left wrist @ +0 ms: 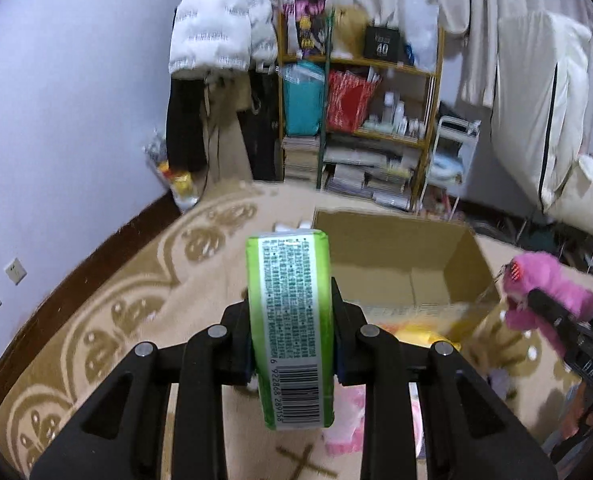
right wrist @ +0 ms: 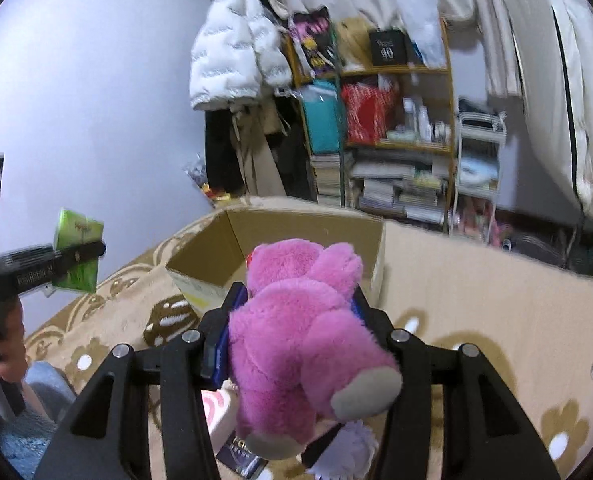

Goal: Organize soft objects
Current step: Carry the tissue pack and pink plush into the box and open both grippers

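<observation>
My left gripper [left wrist: 291,300] is shut on a green tissue pack [left wrist: 290,320], held above the rug just left of an open cardboard box [left wrist: 400,264]. It also shows at the left of the right wrist view [right wrist: 78,256]. My right gripper [right wrist: 296,300] is shut on a pink plush bear [right wrist: 304,328], held above the rug just in front of the box [right wrist: 308,232]. The bear also shows at the right of the left wrist view [left wrist: 544,292]. Something yellow [left wrist: 420,332] lies inside the box.
A beige patterned rug [left wrist: 136,300] covers the floor. A cluttered wooden shelf [left wrist: 360,120] and hanging coats [left wrist: 220,32] stand behind the box. Pink soft items [left wrist: 348,424] lie on the rug under the left gripper. A purple-white item [right wrist: 344,452] lies under the bear.
</observation>
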